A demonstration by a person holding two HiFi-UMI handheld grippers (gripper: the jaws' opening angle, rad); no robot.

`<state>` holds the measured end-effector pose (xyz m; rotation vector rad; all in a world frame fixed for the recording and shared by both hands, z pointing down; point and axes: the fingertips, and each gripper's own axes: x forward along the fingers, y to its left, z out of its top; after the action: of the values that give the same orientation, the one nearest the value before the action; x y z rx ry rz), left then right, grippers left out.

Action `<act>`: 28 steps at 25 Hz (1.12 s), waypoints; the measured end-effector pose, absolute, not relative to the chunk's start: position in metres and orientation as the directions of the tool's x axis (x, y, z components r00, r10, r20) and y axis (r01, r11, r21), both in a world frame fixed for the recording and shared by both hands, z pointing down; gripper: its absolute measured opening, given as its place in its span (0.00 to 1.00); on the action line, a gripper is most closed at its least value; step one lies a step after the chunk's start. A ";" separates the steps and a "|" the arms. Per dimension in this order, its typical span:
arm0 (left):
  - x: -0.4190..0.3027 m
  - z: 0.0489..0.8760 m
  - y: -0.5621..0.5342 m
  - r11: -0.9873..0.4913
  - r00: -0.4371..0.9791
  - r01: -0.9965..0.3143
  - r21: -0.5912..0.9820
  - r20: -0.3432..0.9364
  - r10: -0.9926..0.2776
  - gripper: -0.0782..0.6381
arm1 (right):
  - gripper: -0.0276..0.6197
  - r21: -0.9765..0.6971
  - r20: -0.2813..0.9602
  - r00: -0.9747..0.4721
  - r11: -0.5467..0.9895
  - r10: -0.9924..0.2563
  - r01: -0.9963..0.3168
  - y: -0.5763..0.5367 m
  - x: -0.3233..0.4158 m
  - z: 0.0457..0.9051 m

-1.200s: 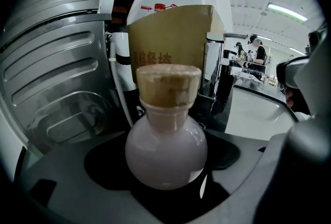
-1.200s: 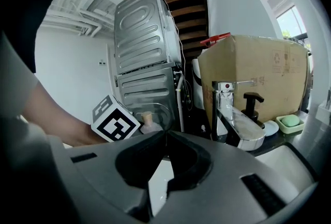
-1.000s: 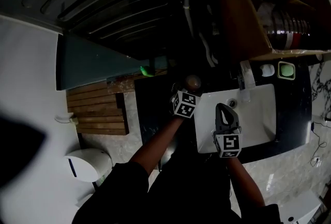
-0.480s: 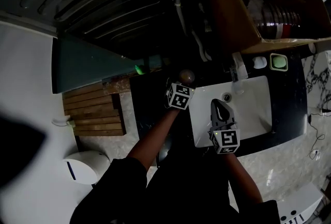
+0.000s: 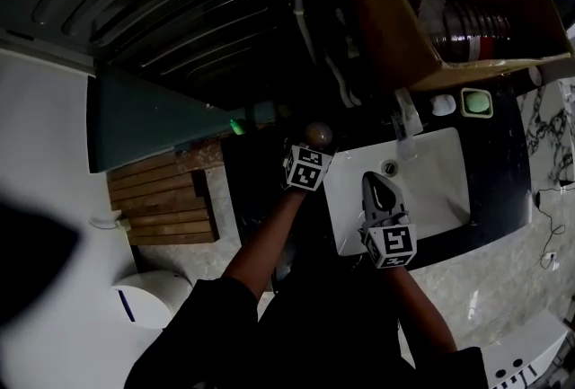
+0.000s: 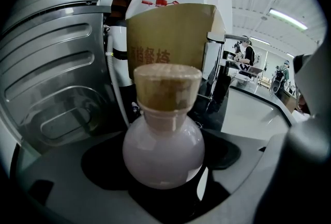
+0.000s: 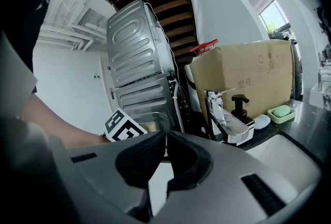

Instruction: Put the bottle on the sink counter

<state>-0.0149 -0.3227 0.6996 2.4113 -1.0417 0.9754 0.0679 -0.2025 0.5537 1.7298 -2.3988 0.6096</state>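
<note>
A round pale pink bottle [image 6: 163, 150] with a cork stopper [image 6: 167, 86] sits between the jaws of my left gripper [image 6: 166, 193], which is shut on its belly. In the head view the cork top [image 5: 317, 135] shows just beyond my left gripper [image 5: 311, 150], over the dark sink counter [image 5: 497, 164] left of the white basin [image 5: 435, 183]. Whether the bottle's base touches the counter is hidden. My right gripper [image 5: 376, 183] hangs over the basin's near left part, shut and holding nothing; its fingertips [image 7: 165, 137] meet.
A chrome faucet [image 5: 403, 121], a white soap [image 5: 441, 105] and a green soap dish [image 5: 476, 102] line the basin's far side. Behind stand a cardboard box [image 5: 422, 10] and a ribbed metal appliance [image 5: 171, 10]. A wooden slat mat [image 5: 166, 198] lies on the floor at left.
The head view has drifted, shifting everything left and up in the picture. Both grippers keep nearly the same place relative to the basin, the bottle still held in the left one.
</note>
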 end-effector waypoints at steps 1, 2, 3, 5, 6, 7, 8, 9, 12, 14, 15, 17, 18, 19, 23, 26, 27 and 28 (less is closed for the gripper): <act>-0.014 0.700 -0.323 -0.675 0.499 -0.737 0.039 0.706 -0.503 0.67 | 0.10 -0.247 0.330 -0.334 0.260 -0.883 -0.933 -0.203 0.070 0.554; -0.014 0.700 -0.322 -0.675 0.499 -0.737 0.041 0.706 -0.502 0.67 | 0.10 -0.243 0.335 -0.329 0.256 -0.883 -0.936 -0.203 0.072 0.555; -0.014 0.700 -0.322 -0.675 0.499 -0.737 0.039 0.705 -0.504 0.67 | 0.10 -0.239 0.338 -0.325 0.253 -0.883 -0.937 -0.203 0.073 0.555; -0.015 0.696 -0.322 -0.681 0.495 -0.732 0.009 0.694 -0.523 0.68 | 0.10 -0.237 0.334 -0.324 0.253 -0.885 -0.938 -0.201 0.074 0.552; -0.016 0.694 -0.321 -0.687 0.494 -0.727 -0.014 0.684 -0.537 0.68 | 0.10 -0.240 0.327 -0.326 0.255 -0.887 -0.937 -0.200 0.074 0.550; -0.017 0.692 -0.320 -0.690 0.493 -0.723 -0.033 0.676 -0.548 0.68 | 0.10 -0.243 0.318 -0.328 0.258 -0.889 -0.935 -0.199 0.074 0.547; -0.019 0.692 -0.319 -0.689 0.492 -0.724 -0.039 0.671 -0.555 0.68 | 0.10 -0.243 0.311 -0.329 0.260 -0.892 -0.935 -0.197 0.074 0.544; -0.021 0.692 -0.319 -0.682 0.492 -0.730 -0.034 0.667 -0.560 0.68 | 0.10 -0.240 0.305 -0.329 0.262 -0.894 -0.935 -0.195 0.075 0.543; -0.028 0.691 -0.319 -0.661 0.498 -0.750 -0.001 0.657 -0.566 0.68 | 0.10 -0.231 0.298 -0.333 0.271 -0.894 -0.934 -0.189 0.074 0.541; -0.031 0.686 -0.315 -0.655 0.504 -0.756 0.017 0.653 -0.565 0.68 | 0.10 -0.228 0.297 -0.339 0.278 -0.893 -0.933 -0.183 0.071 0.540; -0.031 0.683 -0.313 -0.653 0.509 -0.757 0.025 0.648 -0.566 0.68 | 0.10 -0.225 0.297 -0.339 0.280 -0.893 -0.933 -0.180 0.071 0.539; -0.032 0.674 -0.307 -0.651 0.517 -0.758 0.030 0.636 -0.572 0.68 | 0.10 -0.223 0.298 -0.338 0.279 -0.893 -0.934 -0.174 0.071 0.537; -0.033 0.670 -0.304 -0.650 0.519 -0.760 0.031 0.631 -0.577 0.68 | 0.10 -0.223 0.297 -0.337 0.278 -0.893 -0.934 -0.172 0.070 0.535; -0.035 0.664 -0.300 -0.647 0.521 -0.762 0.033 0.625 -0.581 0.68 | 0.10 -0.223 0.296 -0.337 0.278 -0.894 -0.934 -0.169 0.070 0.532; -0.041 0.643 -0.279 -0.642 0.526 -0.766 0.030 0.603 -0.600 0.68 | 0.10 -0.211 0.284 -0.335 0.282 -0.899 -0.936 -0.156 0.070 0.518; -0.049 0.627 -0.260 -0.616 0.525 -0.786 0.046 0.576 -0.627 0.68 | 0.10 -0.189 0.282 -0.336 0.291 -0.899 -0.938 -0.144 0.071 0.507; -0.051 0.620 -0.253 -0.607 0.529 -0.792 0.060 0.564 -0.634 0.68 | 0.10 -0.186 0.278 -0.333 0.289 -0.901 -0.939 -0.140 0.071 0.501; -0.054 0.612 -0.245 -0.601 0.536 -0.796 0.074 0.548 -0.643 0.68 | 0.10 -0.186 0.268 -0.326 0.284 -0.906 -0.941 -0.136 0.072 0.493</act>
<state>-0.0540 -0.2452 0.6117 2.4629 -1.1933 0.6876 0.0718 -0.1365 0.4935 1.7538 -2.4264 0.4735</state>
